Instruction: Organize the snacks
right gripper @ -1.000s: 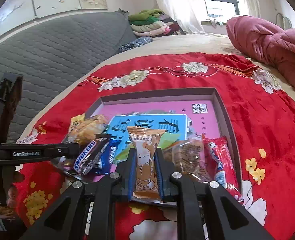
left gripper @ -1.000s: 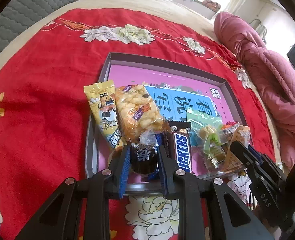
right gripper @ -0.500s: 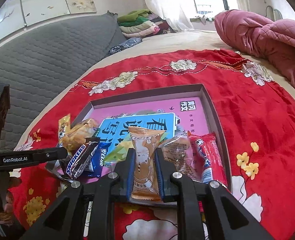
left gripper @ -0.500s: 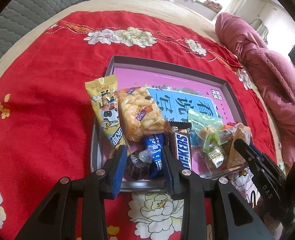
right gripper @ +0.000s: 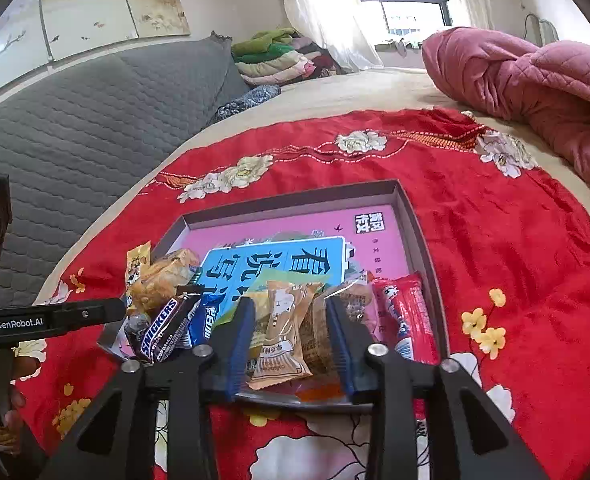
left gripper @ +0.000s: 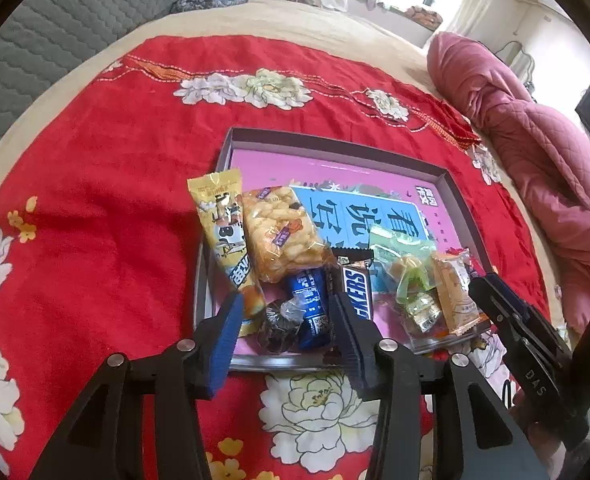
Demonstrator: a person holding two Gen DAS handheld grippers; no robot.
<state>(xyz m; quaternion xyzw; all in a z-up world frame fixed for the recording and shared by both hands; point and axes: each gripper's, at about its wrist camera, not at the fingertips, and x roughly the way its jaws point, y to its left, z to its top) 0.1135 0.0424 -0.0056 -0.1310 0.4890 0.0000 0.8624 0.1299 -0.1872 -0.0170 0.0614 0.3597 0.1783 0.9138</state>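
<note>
— Two blue-padded fingers of the left gripper (left gripper: 285, 314) stand wide apart and hold nothing. What sits between them?

— A small dark candy (left gripper: 278, 322) and a blue packet (left gripper: 310, 302), both lying in the box (left gripper: 337, 145) near its front wall. A Snickers bar (left gripper: 357, 288) lies just beside them. A yellow packet (left gripper: 225, 220) hangs over the left rim, and a bag of puffed snacks (left gripper: 281, 236) leans on it.

— And from the right wrist?

— The right gripper (right gripper: 289, 330) is open too – its fingers sit on both sides of an orange packet (right gripper: 281, 336), but I cannot tell if they touch it. A red packet (right gripper: 405, 320) lies just to the right, inside the box. The box rests on a red flowered cloth (right gripper: 495, 240).
</note>
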